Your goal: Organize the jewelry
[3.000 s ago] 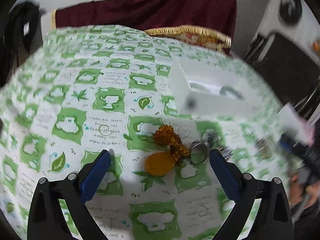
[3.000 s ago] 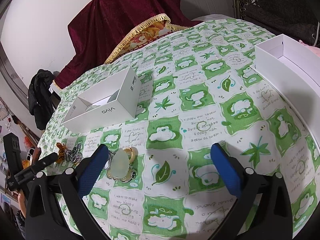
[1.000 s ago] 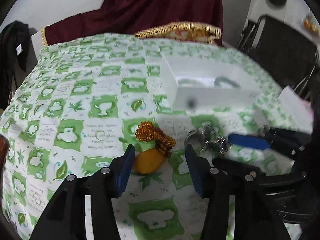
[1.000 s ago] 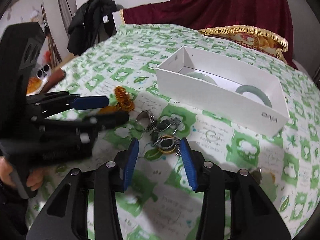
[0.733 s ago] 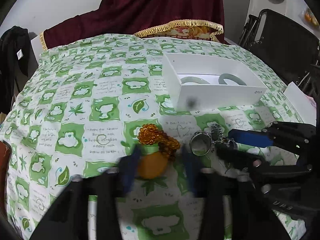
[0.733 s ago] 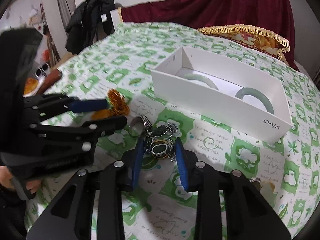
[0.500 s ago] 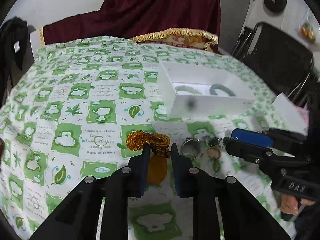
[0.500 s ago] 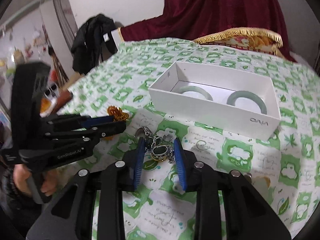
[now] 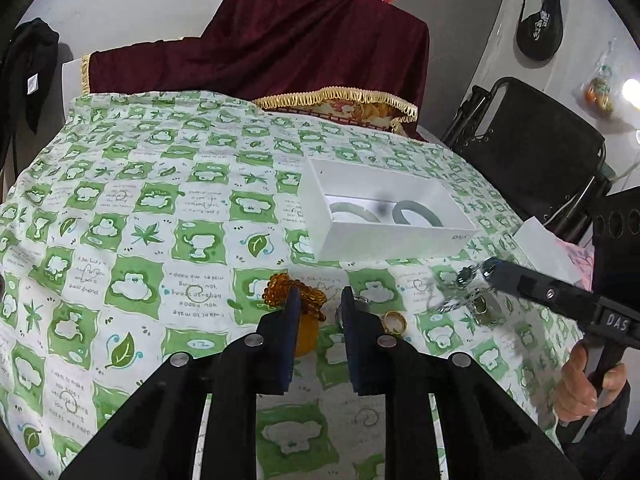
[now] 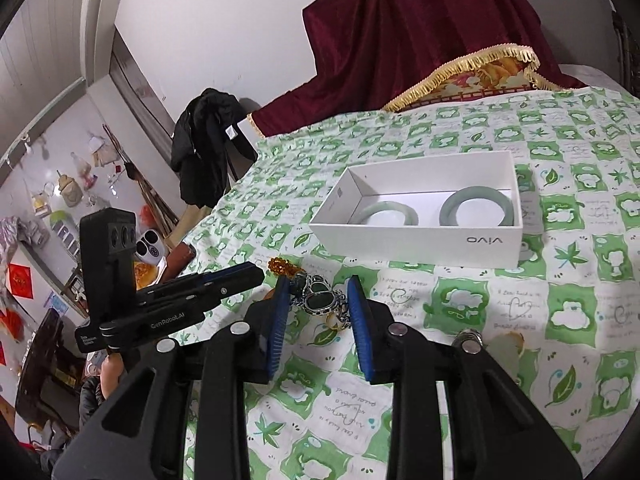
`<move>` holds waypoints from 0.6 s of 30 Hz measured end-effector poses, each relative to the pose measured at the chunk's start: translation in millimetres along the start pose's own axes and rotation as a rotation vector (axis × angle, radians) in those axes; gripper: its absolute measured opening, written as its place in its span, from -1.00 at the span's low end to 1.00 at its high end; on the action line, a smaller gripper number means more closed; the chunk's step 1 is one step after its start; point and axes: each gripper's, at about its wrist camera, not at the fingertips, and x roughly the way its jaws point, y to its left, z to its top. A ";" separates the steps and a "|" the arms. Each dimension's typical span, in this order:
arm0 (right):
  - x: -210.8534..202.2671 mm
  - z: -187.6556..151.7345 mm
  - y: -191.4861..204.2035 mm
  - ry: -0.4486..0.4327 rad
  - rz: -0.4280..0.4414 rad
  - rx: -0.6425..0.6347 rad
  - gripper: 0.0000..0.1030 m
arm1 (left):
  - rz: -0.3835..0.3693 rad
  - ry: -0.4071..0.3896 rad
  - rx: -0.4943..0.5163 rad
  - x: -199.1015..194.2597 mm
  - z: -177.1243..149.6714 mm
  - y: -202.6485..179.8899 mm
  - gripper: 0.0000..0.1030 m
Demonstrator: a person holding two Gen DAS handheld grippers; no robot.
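Observation:
My left gripper (image 9: pixel 320 300) is shut on an amber bead string with an oval amber pendant (image 9: pixel 306 338); the beads (image 10: pixel 280 266) bunch at its tips, low over the green-checked cloth. My right gripper (image 10: pixel 318 294) is shut on a cluster of silver chain and dark green stones (image 10: pixel 320 298). In the left wrist view that cluster (image 9: pixel 478 304) dangles from the right gripper (image 9: pixel 490 270) above the cloth. A white box (image 10: pixel 420 236) behind holds two pale jade bangles (image 10: pixel 386 214) (image 10: pixel 476 206). A gold ring (image 9: pixel 394 322) lies on the cloth.
A second white box (image 9: pixel 544 248) sits at the table's right edge beside a black chair (image 9: pixel 532 148). Maroon cloth (image 9: pixel 280 52) covers something at the far end. More small gold and silver pieces (image 10: pixel 512 342) lie right of my right gripper. A hand (image 9: pixel 580 384) holds the right gripper's grip.
Both grippers went from wide open to shut, the left on the amber piece, the right on the silver cluster. The right one has lifted its cluster up and to the right, leaving the gold ring.

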 end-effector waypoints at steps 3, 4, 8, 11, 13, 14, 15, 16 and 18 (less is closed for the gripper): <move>-1.3 0.3 -1.5 -0.001 0.003 0.005 -0.45 | 0.044 0.043 0.016 11.8 -2.6 -2.8 -0.59; -1.1 -0.1 -1.6 0.001 0.004 0.007 -0.45 | 0.069 0.055 0.029 16.7 -2.7 -4.7 -0.58; 2.4 -1.6 -0.9 0.015 0.003 0.003 -0.45 | 0.103 0.104 0.047 38.3 -0.2 -6.2 -0.37; 2.4 -2.4 -0.2 0.016 -0.001 -0.001 -0.44 | 0.122 0.115 0.093 42.2 -2.5 -13.0 -0.18; 1.1 -2.3 -1.5 0.011 0.001 0.004 -0.44 | 0.134 0.120 0.117 42.1 -4.9 -16.6 -0.15; 0.6 -2.2 -2.5 0.010 0.001 0.008 -0.44 | 0.141 0.121 0.125 41.9 -6.0 -17.9 -0.15; 0.3 -1.8 -2.8 0.009 0.000 0.011 -0.44 | 0.148 0.124 0.137 40.8 -8.4 -19.9 -0.15; -0.1 -1.9 -3.4 0.009 -0.001 0.012 -0.44 | 0.152 0.126 0.149 39.3 -10.4 -20.8 -0.15; -0.7 -1.7 -4.1 0.007 -0.003 0.013 -0.44 | 0.163 0.129 0.168 37.6 -13.8 -23.7 -0.18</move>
